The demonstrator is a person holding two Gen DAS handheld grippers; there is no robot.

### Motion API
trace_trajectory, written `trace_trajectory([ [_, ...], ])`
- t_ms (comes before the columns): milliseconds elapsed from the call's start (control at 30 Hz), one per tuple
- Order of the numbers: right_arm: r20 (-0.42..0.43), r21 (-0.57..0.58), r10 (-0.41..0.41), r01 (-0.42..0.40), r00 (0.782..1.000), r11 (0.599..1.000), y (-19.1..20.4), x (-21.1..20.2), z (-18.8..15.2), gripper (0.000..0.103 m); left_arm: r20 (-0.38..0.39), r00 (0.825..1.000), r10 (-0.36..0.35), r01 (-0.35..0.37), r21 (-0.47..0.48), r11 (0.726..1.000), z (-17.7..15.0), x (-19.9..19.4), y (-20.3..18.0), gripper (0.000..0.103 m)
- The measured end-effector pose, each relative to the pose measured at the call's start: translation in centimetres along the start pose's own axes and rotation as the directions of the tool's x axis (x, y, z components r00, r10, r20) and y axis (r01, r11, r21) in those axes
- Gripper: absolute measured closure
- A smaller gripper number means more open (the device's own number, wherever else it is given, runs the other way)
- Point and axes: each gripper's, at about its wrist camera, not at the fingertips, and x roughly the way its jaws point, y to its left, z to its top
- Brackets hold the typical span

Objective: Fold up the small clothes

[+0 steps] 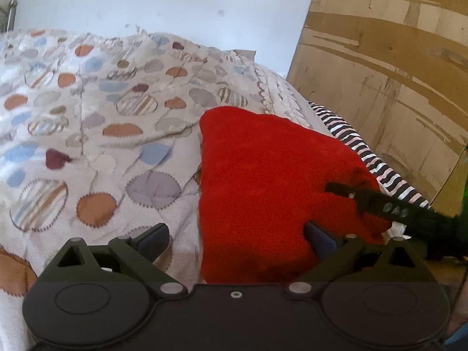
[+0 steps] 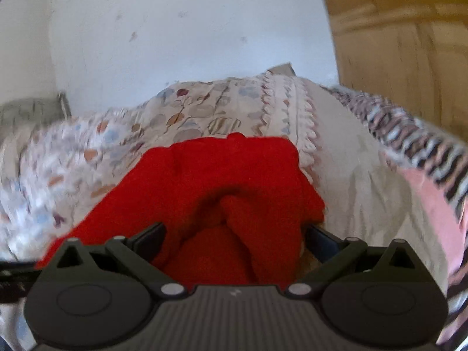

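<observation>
A red fleece garment (image 1: 263,181) lies on the patterned bedspread (image 1: 96,117). In the left wrist view my left gripper (image 1: 237,237) is open at the garment's near edge, its left finger over the bedspread and its right finger against the red cloth. The right gripper's finger (image 1: 380,201) reaches in from the right and presses into the garment's right side. In the right wrist view my right gripper (image 2: 234,239) stands open with bunched folds of the red garment (image 2: 222,190) between its fingers.
A black, white and pink striped cloth (image 1: 371,158) lies along the bed's right edge, also in the right wrist view (image 2: 415,143). A wooden wardrobe (image 1: 389,58) stands to the right. A white wall (image 1: 175,0) is behind the bed.
</observation>
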Motion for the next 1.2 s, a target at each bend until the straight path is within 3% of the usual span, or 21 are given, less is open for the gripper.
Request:
trace_trajectory([
  [167, 0.069, 0.040, 0.080, -0.083, 0.994, 0.996, -1.6, -1.7, 1.6, 0.000, 0.034, 0.999, 0.021, -0.023, 0.070, 0.997, 0.3, -0.8, -0.4, 0.003],
  [300, 0.085, 0.090, 0.083, -0.091, 0.993, 0.992, -3.1, -0.8, 3.7, 0.000, 0.038, 0.999, -0.006, 0.006, 0.004, 1.000, 0.9, -1.3, 0.3, 0.003],
  [367, 0.064, 0.095, 0.079, -0.085, 0.995, 0.992, -3.6, 0.4, 4.8, 0.014, 0.039, 0.999, -0.022, 0.024, -0.034, 0.999, 1.1, -1.3, 0.6, 0.003],
  [433, 0.035, 0.089, 0.069, -0.072, 0.997, 0.993, -3.8, 1.8, 5.6, 0.043, 0.033, 0.998, -0.045, 0.046, -0.041, 0.998, 1.2, -1.2, 0.6, 0.003],
  [500, 0.013, 0.089, 0.056, -0.057, 0.998, 0.994, -4.0, 3.0, 6.0, 0.054, 0.019, 0.998, -0.052, 0.053, -0.031, 0.998, 1.1, -0.9, 0.3, 0.003],
  [600, -0.008, 0.109, 0.035, -0.034, 0.999, 0.993, -4.6, 4.4, 6.6, 0.088, 0.002, 0.998, -0.055, 0.055, -0.007, 0.998, 0.8, -0.3, -0.2, 0.003],
  [633, -0.004, 0.112, 0.044, -0.043, 0.999, 0.993, -4.7, 4.7, 7.0, 0.090, -0.009, 0.998, -0.055, 0.055, 0.002, 0.998, 0.7, 0.0, -0.4, 0.003],
  [833, 0.108, -0.066, 0.021, -0.014, 0.994, 0.998, -2.4, 3.9, 9.7, 0.090, -0.051, 0.998, -0.043, 0.046, 0.062, 0.997, 0.6, 1.5, -2.3, 0.003],
  [1000, -0.020, -0.099, -0.062, 0.060, 0.998, 0.993, -3.0, 6.3, 7.4, 0.089, -0.072, 0.997, -0.012, 0.021, 0.122, 0.992, -0.2, 2.0, -3.7, 0.003],
  [1067, -0.021, -0.084, -0.064, 0.062, 0.998, 0.995, -3.4, 6.0, 6.5, 0.083, -0.071, 0.997, -0.008, 0.018, 0.138, 0.990, -0.3, 1.8, -3.8, 0.003],
  [1133, -0.002, -0.036, -0.062, 0.062, 0.998, 0.997, -3.5, 4.7, 6.4, 0.055, -0.076, 0.997, -0.012, 0.022, 0.127, 0.992, -0.2, 1.8, -3.5, 0.003],
  [1200, 0.024, -0.009, -0.034, 0.034, 0.999, 0.999, -3.3, 3.1, 6.7, 0.037, -0.085, 0.996, -0.023, 0.032, 0.104, 0.994, 0.0, 1.9, -3.3, 0.003],
])
